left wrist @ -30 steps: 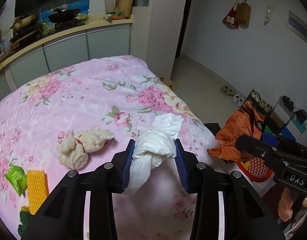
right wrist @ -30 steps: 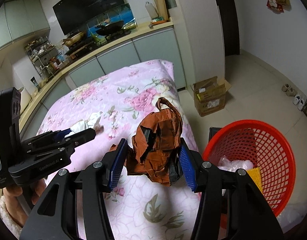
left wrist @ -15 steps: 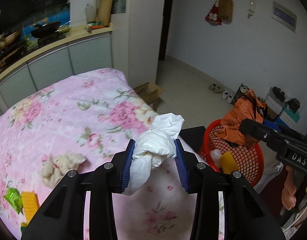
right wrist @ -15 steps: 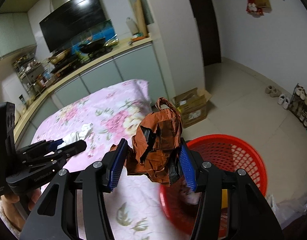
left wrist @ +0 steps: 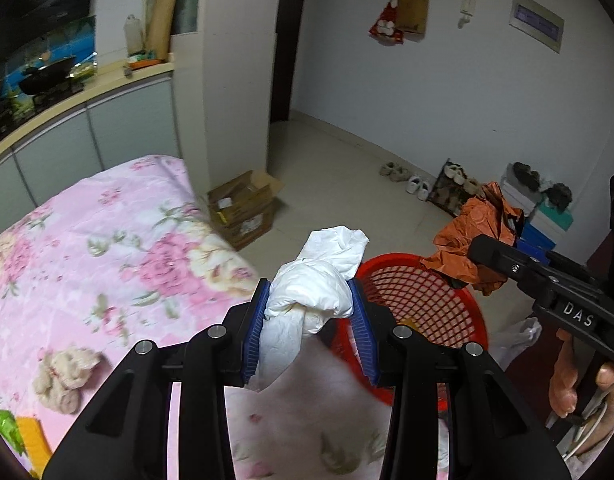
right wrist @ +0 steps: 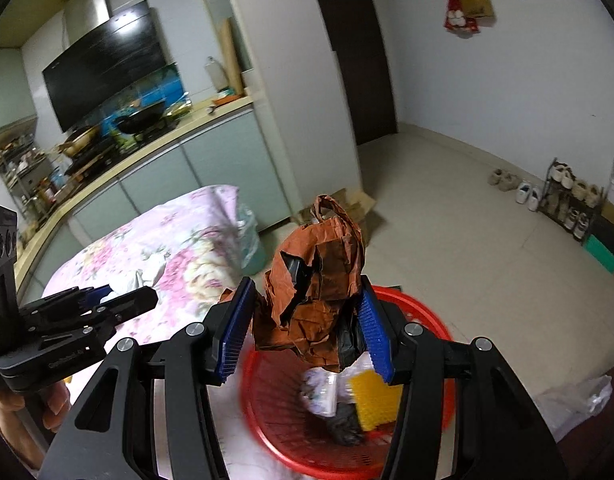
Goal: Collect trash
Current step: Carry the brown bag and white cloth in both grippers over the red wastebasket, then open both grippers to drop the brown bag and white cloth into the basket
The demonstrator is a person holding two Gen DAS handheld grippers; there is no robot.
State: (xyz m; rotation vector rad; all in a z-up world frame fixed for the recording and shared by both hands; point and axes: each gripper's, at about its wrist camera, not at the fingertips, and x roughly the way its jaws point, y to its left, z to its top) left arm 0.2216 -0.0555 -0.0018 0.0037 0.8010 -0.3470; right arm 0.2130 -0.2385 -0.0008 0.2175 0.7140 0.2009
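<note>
Left gripper (left wrist: 310,322): jaws clamping a knotted white plastic bag (left wrist: 313,292), holding it above the edge of the floral-covered bed (left wrist: 107,248), just beside the red mesh basket (left wrist: 427,300). Right gripper (right wrist: 305,330): jaws pinching a crumpled orange-brown paper bag (right wrist: 319,276), hanging it directly over the basket, already containing a yellow foam net (right wrist: 373,404) and dark scraps.

Left wrist view facing right across bed edge, right wrist view close above, both sharing red basket (left wrist: 435,292) (right wrist: 431,316).
</note>
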